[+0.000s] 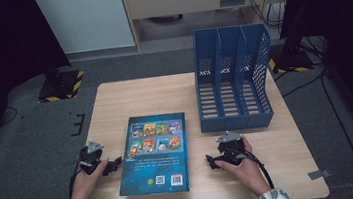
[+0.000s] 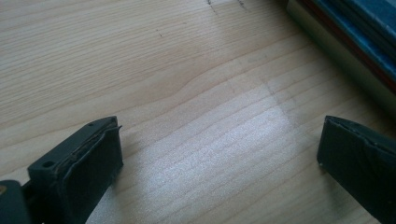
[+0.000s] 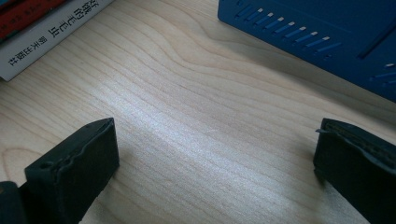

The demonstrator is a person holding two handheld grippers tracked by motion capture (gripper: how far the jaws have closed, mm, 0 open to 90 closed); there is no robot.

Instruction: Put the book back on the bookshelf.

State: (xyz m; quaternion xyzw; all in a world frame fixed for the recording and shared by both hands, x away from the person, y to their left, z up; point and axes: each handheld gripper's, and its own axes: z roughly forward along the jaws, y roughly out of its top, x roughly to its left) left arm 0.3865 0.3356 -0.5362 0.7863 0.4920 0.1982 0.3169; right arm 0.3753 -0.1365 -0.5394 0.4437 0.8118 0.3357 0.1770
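Centrally on bench (image 1: 114, 99): book (image 1: 156, 152) lying flat, file rack (image 1: 232, 80) beyond right. Left hand-held gripper (image 1: 114, 164) and right hand-held gripper (image 1: 213, 162) flanking book, both wide, empty. Likely risk: jaws skidding off thin flat cover, shoving book instead of lifting.

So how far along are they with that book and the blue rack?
Nothing looks done yet: the book lies flat on the table, apart from the blue file rack, whose slots look empty. Nothing is in hand: the left hand-held gripper and the right hand-held gripper rest open on either side of the book. Probably everything is left: gripping the book and likely standing it in the rack.
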